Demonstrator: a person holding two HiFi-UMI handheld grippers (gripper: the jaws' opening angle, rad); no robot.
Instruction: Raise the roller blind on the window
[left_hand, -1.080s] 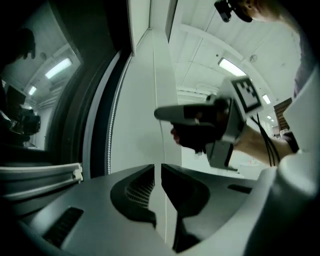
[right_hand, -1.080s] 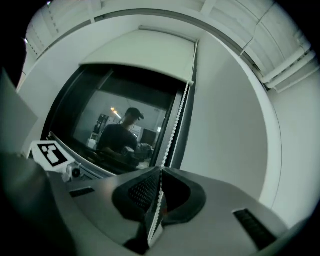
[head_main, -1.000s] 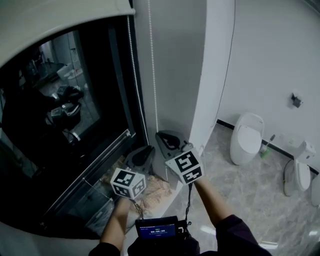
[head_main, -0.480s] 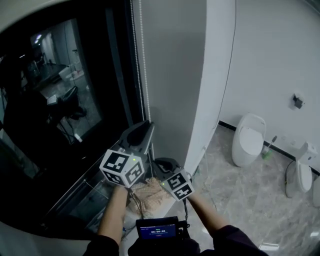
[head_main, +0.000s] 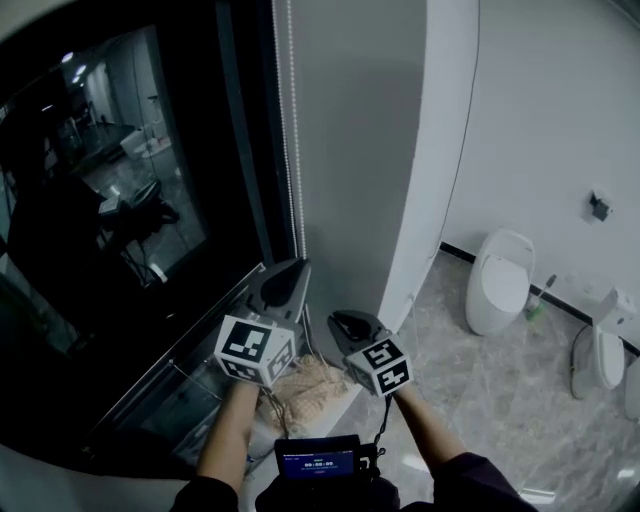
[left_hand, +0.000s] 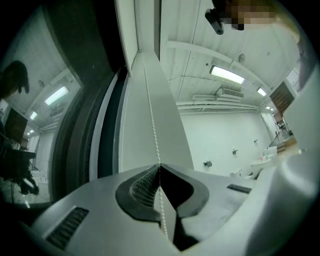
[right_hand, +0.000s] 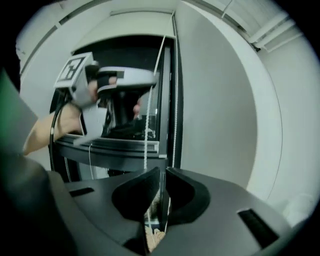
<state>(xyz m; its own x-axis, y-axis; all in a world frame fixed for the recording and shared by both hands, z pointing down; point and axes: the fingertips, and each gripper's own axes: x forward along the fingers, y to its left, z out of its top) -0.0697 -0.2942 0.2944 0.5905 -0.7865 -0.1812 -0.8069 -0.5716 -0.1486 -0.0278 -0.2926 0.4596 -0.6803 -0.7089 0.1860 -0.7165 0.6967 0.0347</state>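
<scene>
The chain (head_main: 291, 120) is the thing to work here. It is a thin beaded loop, light and limp, likely to slip through a loose grip, and a hard yank could snap it. One strand, pinched firmly across the beads and drawn straight down, is probably the way to take it.

The left gripper (head_main: 292, 272) has it that way. Its jaws are pressed together on a strand, and the beads run straight up from between the tips (left_hand: 159, 166) along the pale wall. They come out again below the pads.

The right gripper (head_main: 345, 322) sits lower than the left and just beside it, on its right. Its jaws (right_hand: 163, 170) stand a narrow slit apart and pinch nothing I can see. One strand (right_hand: 148, 131) hangs right in front of its left jaw tip, and the other (right_hand: 173, 125) runs just to the right of the slit.

Both strands climb from the grippers along the edge of the dark window (head_main: 120, 200). The blind (right_hand: 135, 25) seems to be the pale band far above both grippers, at the window's top.

The left forearm (head_main: 228, 435) and right forearm (head_main: 425, 432) reach forward and up, close together, with both grippers tipped upward toward the chain.
</scene>
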